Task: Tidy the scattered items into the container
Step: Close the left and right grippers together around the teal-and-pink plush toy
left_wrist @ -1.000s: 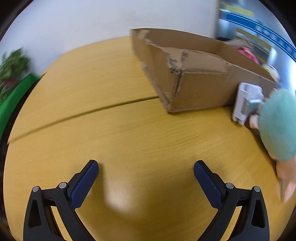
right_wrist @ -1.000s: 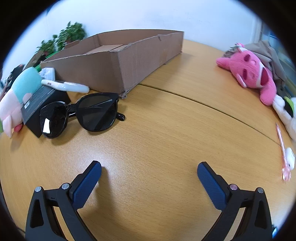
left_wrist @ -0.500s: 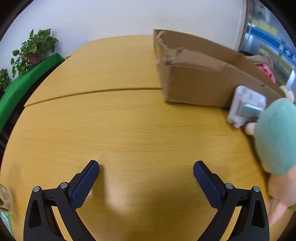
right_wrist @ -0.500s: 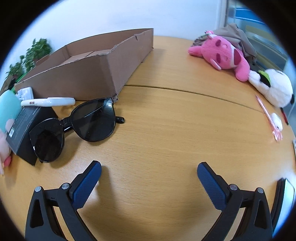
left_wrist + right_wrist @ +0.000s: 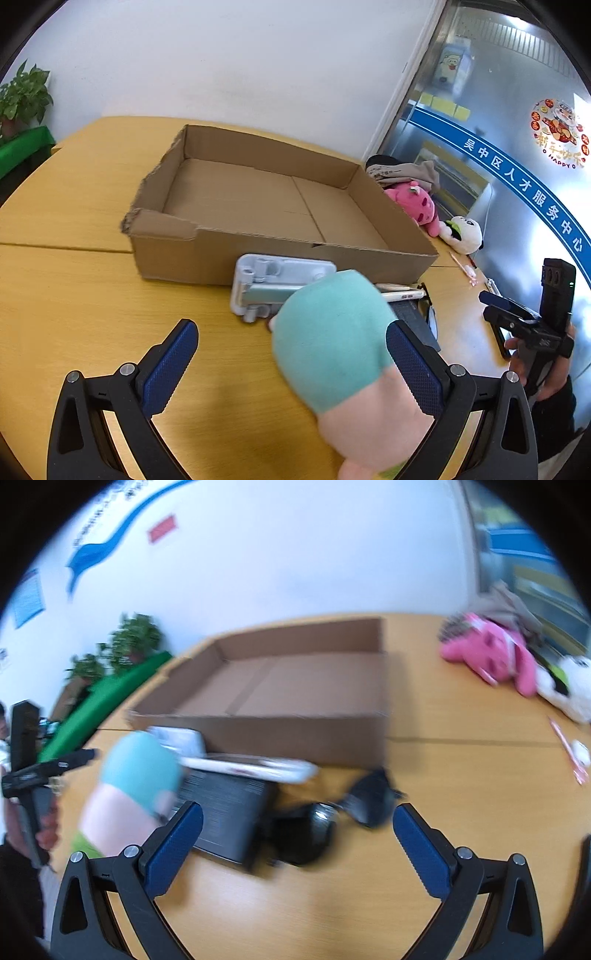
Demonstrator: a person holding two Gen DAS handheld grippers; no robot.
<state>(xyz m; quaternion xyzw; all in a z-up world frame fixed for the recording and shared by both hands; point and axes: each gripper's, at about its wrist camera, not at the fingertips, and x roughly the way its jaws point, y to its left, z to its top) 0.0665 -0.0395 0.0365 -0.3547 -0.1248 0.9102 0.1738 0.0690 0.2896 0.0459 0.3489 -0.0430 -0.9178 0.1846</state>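
Note:
An empty shallow cardboard box point(image 5: 258, 199) lies on the wooden table; it also shows in the right wrist view point(image 5: 295, 679). In front of it lie a teal-and-pink plush toy point(image 5: 332, 347), a pale grey folding stand point(image 5: 273, 284), a white pen-like stick point(image 5: 251, 766), a black box point(image 5: 225, 812) and black sunglasses point(image 5: 332, 819). My left gripper point(image 5: 291, 365) is open, its jaws either side of the plush toy, the right pad close to it. My right gripper point(image 5: 297, 840) is open and empty, above the sunglasses and black box.
A pink plush point(image 5: 413, 206), a white panda plush point(image 5: 463, 234) and a pink pen point(image 5: 463, 266) lie to the right of the box. Grey cloth point(image 5: 402, 171) sits behind them. Potted plants point(image 5: 129, 642) stand beyond the table's left edge.
Both grippers have risen and swung towards the items in front of the box. The plush toy now lies between my left jaws; the sunglasses sit between my right jaws.

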